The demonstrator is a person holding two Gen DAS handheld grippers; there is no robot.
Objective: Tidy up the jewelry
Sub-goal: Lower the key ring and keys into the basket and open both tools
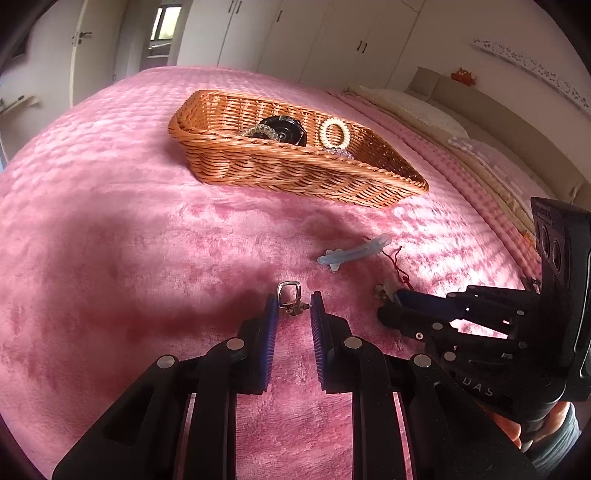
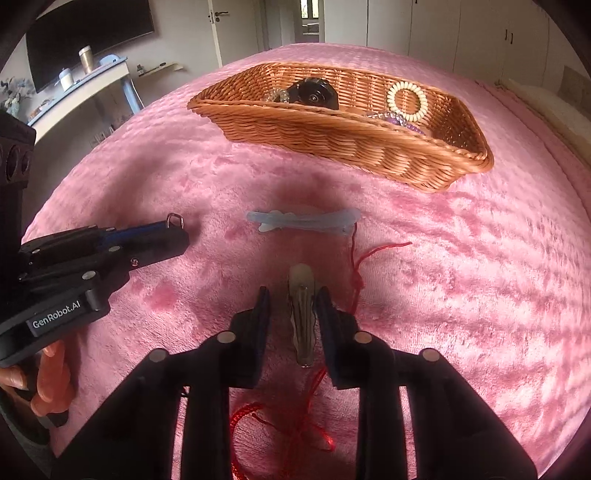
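A wicker basket (image 1: 295, 173) (image 2: 332, 133) sits on the pink bedspread and holds a black watch (image 1: 284, 129), a cream bead bracelet (image 1: 334, 133) (image 2: 406, 100) and other bracelets. My left gripper (image 1: 293, 301) is open, with its fingers on either side of a small silver ring (image 1: 289, 295) (image 2: 174, 220) on the bed. My right gripper (image 2: 291, 301) is open around a pale pendant (image 2: 303, 310) on a red cord (image 2: 356, 266). A light blue hair clip (image 1: 352, 251) (image 2: 306, 221) lies between the grippers and the basket.
The pink bedspread (image 1: 129, 258) covers the bed. Pillows (image 1: 424, 110) lie at the right, wardrobes (image 1: 295, 33) behind. A desk with cups (image 2: 88, 74) and a dark screen (image 2: 88, 33) stand at the left.
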